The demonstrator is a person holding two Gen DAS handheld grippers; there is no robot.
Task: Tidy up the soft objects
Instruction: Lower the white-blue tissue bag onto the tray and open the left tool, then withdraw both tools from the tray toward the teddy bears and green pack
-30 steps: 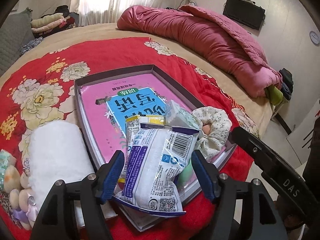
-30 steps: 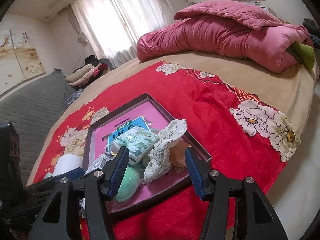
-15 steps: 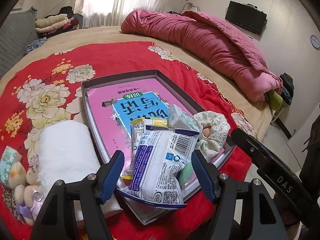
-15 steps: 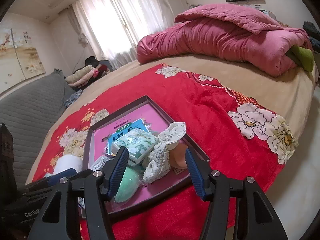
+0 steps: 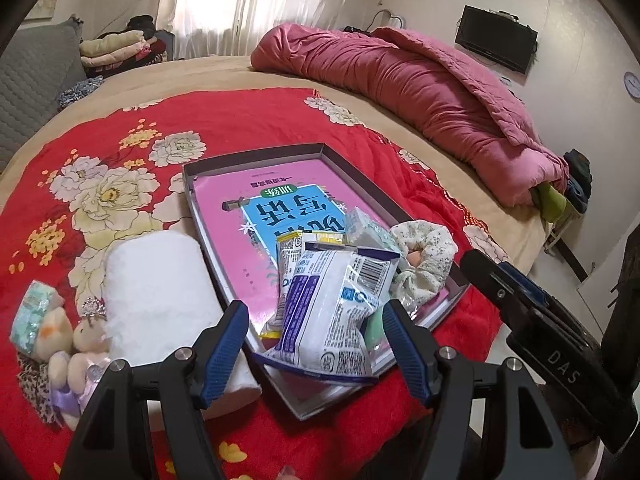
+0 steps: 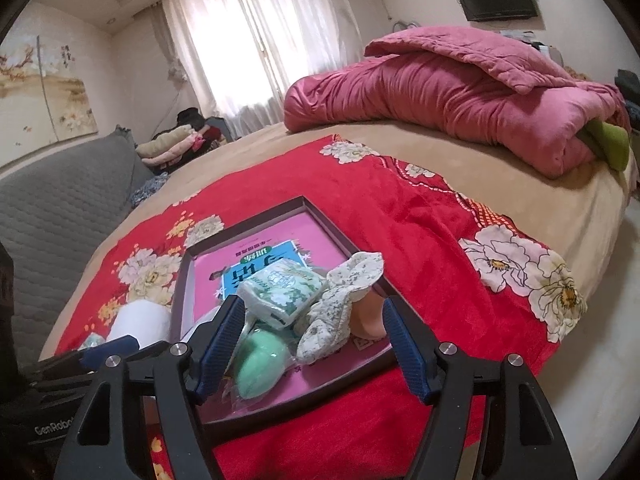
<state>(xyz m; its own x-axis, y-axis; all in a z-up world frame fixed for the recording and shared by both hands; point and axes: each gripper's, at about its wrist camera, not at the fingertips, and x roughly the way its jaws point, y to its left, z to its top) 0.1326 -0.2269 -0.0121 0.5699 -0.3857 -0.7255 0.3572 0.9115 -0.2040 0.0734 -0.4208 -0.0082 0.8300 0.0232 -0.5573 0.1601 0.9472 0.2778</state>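
A dark shallow tray [image 5: 256, 162] with a pink printed bottom lies on the red floral blanket [image 5: 248, 120]. Its near end holds a white-and-blue plastic packet [image 5: 332, 308], a tissue pack [image 6: 280, 290], a floral scrunchie [image 5: 424, 256], a green soft egg [image 6: 260, 364] and a peach soft piece [image 6: 368, 314]. A rolled white towel [image 5: 160, 300], small plush dolls [image 5: 76, 352] and a second tissue pack [image 5: 30, 316] lie left of the tray. My left gripper [image 5: 316, 344] is open and empty just before the packet. My right gripper [image 6: 314, 344] is open and empty before the tray's near end.
A bunched pink quilt [image 5: 420, 92] lies along the far right of the bed. A grey sofa [image 6: 52, 216] and folded clothes [image 5: 116, 46] are at the left. The bed's edge and the floor [image 6: 600, 320] are at the right. The right gripper's body [image 5: 536, 336] shows beside the tray.
Both grippers have drawn back a little from the tray, so more of the blanket shows in front. The objects have not moved.
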